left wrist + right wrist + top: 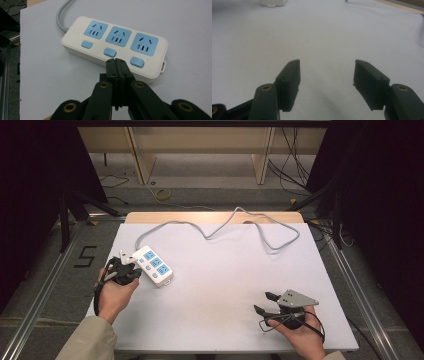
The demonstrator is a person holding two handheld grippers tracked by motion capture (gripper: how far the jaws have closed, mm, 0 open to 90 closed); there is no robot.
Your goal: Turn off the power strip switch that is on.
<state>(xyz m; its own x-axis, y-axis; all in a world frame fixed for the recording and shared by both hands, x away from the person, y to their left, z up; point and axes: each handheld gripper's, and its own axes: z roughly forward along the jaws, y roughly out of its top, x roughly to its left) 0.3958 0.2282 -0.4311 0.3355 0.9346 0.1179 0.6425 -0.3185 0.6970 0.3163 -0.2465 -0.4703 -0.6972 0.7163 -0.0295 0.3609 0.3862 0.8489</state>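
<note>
At table left, power strip (113, 47) with 3 blue sockets lay flat on white sheet (225, 285). Left gripper (115, 61), jaws closed together, tips just over strip's near edge by middle switch (110, 52). Right gripper (327, 72) gaped, empty, well apart.

left tongs (115, 61): jaws pressed together, pointing down-forward | right tongs (327, 75): jaws spread wide, nothing between

One readable mark: a black numeral "5" (86, 256) on the grey floor, left of the table and just beyond and left of the left gripper (131, 265). Nothing legible on the power strip (113, 47) ahead of its closed tips.
</note>
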